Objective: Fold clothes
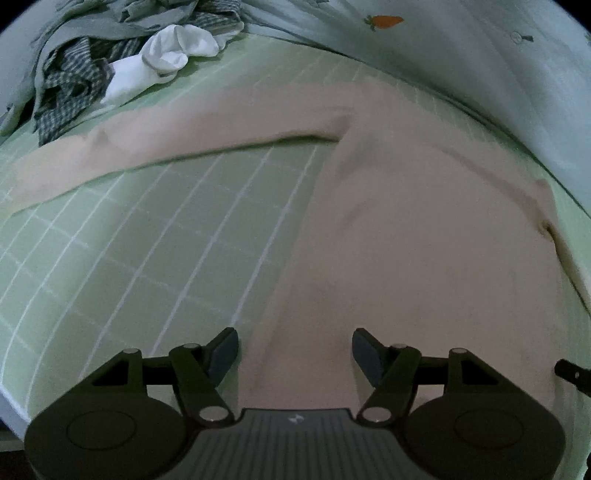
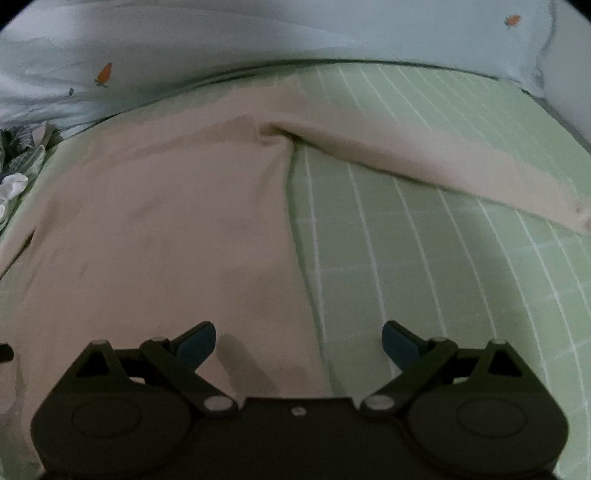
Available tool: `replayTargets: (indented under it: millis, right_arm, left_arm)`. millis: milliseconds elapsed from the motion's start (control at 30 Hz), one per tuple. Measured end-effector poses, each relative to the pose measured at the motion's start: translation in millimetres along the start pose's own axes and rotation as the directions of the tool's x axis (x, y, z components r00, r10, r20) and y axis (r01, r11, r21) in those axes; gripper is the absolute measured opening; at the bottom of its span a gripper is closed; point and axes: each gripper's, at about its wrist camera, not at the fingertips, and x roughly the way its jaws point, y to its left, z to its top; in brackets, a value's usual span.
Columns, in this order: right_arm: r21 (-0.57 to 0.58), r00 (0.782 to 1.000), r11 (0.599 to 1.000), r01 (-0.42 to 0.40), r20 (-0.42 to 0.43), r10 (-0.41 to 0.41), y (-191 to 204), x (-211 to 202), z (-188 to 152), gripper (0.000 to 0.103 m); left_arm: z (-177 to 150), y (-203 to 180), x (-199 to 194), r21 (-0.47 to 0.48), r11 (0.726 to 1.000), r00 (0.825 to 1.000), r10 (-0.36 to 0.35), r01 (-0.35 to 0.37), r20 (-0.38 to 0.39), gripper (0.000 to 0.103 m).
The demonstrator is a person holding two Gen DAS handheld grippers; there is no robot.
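Both tongs [image 1: 294, 350] [image 2: 298, 345] apart, empty, over blurred beige garment [image 1: 424, 240], hem cut off.

Garment [image 1: 406, 229] — plain pale pink-beige, no print. 
Bed sheet [image 1: 155, 236] — light green, thin white grid lines. 
Quilt [image 2: 184, 40] — pale blue-grey, scattered small orange carrot motifs [image 1: 386, 21]. 
Clothes pile [image 1: 74, 70]: dark blue-and-white check, grey-green stripe. 
White cloth [image 1: 173, 51] — plain. 
Fingers [image 2: 400, 347]: black, blue pads.
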Motion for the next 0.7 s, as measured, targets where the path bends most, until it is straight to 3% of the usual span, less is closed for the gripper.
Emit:
replayTargets:
  millis: [233, 333, 500, 567, 600, 633, 667, 700]
  right_arm:
    - [-0.077, 0.999, 0.996, 0.054, 0.011, -0.053, 5, -9, -26, 0.103]
    - [-0.059, 0.998, 0.996, 0.063, 0.018, -0.062, 4, -10, -31, 0.103]
    - [-0.092, 0.999, 0.994, 0.052, -0.01, -0.053, 5, -16, -37, 0.102]
    - [-0.101, 0.999, 0.994, 0.042, -0.008, -0.043, 4, -21, -39, 0.091]
    - [-0.107, 0.999, 0.994, 0.036, -0.005, -0.037, 5, -24, -40, 0.086]
    - [-0.114, 1.0, 0.993, 0.03, 0.0, -0.03, 5, -27, -41, 0.072]
    - [-0.123, 1.0, 0.992, 0.021, 0.007, -0.02, 6, -31, -43, 0.049]
    - [-0.129, 1.0, 0.992, 0.009, 0.01, -0.008, 8, -35, -45, 0.038]
  left_arm:
    - [-21, -3, -5, 0.055, 0.998, 1.0, 0.015, -0.016, 0.012, 0.077]
    - [-28, -12, -4, 0.112, 0.993, 0.999, 0.041, -0.043, 0.023, 0.08]
    - [-34, -18, -5, 0.153, 0.987, 0.998, 0.046, -0.051, 0.036, 0.077]
    - [-35, -15, -8, 0.149, 0.988, 0.999, 0.035, -0.04, 0.04, 0.059]
    - [-36, -14, -10, 0.145, 0.989, 0.999, 0.029, -0.035, 0.043, 0.045]
    - [-36, -12, -12, 0.141, 0.99, 0.999, 0.025, -0.031, 0.045, 0.03]
    - [-36, -10, -12, 0.131, 0.991, 0.999, 0.023, -0.029, 0.043, 0.023]
    - [-35, -8, -12, 0.117, 0.993, 0.999, 0.019, -0.023, 0.038, 0.015]
